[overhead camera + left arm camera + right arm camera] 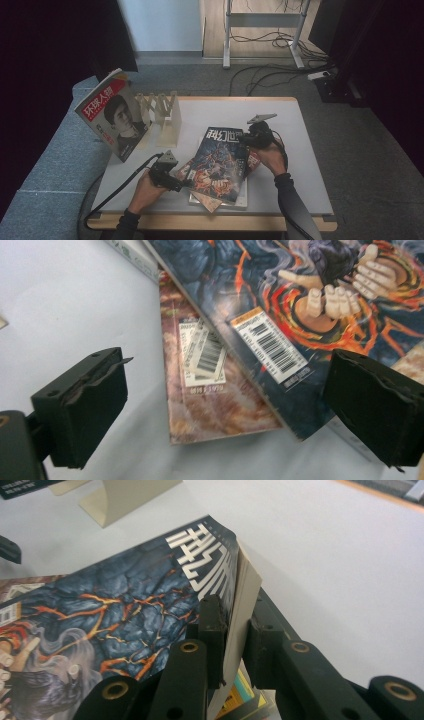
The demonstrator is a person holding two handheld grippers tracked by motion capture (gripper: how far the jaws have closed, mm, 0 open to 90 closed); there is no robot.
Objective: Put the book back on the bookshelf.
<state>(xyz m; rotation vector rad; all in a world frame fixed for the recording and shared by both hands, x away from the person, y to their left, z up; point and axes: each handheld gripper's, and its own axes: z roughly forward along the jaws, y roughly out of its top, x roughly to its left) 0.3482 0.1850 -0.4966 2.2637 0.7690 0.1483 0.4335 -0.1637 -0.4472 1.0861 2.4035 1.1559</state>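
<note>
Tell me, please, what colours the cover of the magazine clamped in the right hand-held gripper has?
Dark blue-grey with orange cracks on the magazine, clearest in the right gripper view.

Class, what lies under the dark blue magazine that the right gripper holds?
Under the dark blue magazine: a reddish-brown magazine and a white-edged one, both mostly covered; their covers stay largely unseen.

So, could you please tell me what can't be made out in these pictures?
- Lower magazines: high view, covers hidden under the top magazine.
- Barcode label: left gripper view, print blurred.
- Right hand-held gripper: right gripper view, pads hidden behind the clamped page edge.
</note>
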